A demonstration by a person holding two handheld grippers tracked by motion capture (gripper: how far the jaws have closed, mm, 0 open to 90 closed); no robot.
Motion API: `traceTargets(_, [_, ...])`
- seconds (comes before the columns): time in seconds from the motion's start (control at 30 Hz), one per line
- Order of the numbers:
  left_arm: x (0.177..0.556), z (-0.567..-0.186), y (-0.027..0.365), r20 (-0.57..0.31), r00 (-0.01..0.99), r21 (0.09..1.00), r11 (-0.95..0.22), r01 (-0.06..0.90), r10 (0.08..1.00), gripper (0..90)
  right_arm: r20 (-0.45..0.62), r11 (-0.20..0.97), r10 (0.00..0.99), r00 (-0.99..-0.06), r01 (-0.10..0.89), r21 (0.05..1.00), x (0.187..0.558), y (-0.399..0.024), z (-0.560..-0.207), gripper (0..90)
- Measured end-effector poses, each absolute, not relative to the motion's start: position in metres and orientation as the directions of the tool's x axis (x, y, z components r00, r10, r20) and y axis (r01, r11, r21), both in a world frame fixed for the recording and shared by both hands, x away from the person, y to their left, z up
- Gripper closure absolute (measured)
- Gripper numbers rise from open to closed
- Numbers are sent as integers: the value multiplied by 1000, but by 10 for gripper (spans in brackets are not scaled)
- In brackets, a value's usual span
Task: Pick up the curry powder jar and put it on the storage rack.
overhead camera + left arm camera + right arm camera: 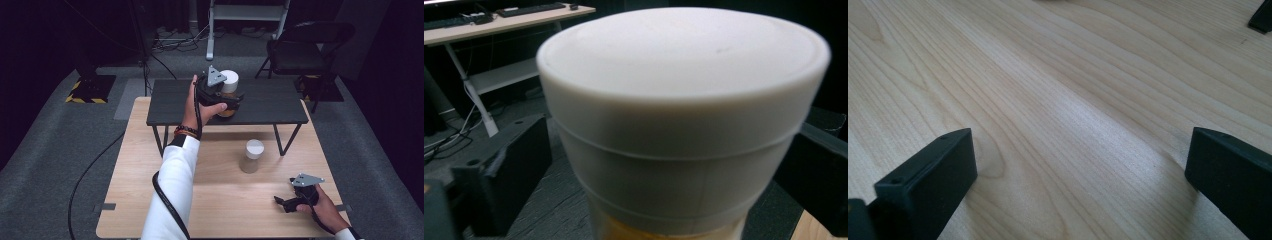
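A jar with a white lid (229, 80) and amber contents stands on the dark raised shelf (272, 102) at the back of the wooden table (215, 200). My left gripper (230, 101) is open with its jaws on either side of this jar; in the left gripper view the white lid (684, 100) looms close between them, with a gap on the left. A second white-lidded jar (251, 156) stands on the table below the shelf. My right gripper (283, 204) stays low at the table's front right, open (1080, 165) over bare wood.
The shelf stands on thin black legs (159, 140) above the table's back half. A folding chair (300, 50) and a white desk frame (247, 15) stand behind on grey carpet. A black cable (167, 200) trails along the person's left sleeve.
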State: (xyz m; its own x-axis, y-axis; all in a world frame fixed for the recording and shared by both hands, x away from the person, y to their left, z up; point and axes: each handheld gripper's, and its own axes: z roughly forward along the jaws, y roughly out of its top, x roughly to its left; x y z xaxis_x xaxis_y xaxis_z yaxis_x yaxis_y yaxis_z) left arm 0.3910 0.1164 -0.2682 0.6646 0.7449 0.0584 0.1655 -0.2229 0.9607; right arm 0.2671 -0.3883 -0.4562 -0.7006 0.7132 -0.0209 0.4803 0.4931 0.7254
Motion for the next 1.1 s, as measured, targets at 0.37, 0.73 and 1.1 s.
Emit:
traceTargets(0.37, [376,-250,117,108,691,956,-265,126,715,4,-21,493,714,-700,481,725,267,-388,-456,0])
traceTargets(0.73, [355,-239,112,186,644,946,-311,86,743,3,-21,492,715,-699,481,725,267,-388,-456,0])
traceTargets(1.1, [339,-234,124,200,643,942,-325,80,739,3,-21,492,715,-699,481,726,267,-388,-456,0])
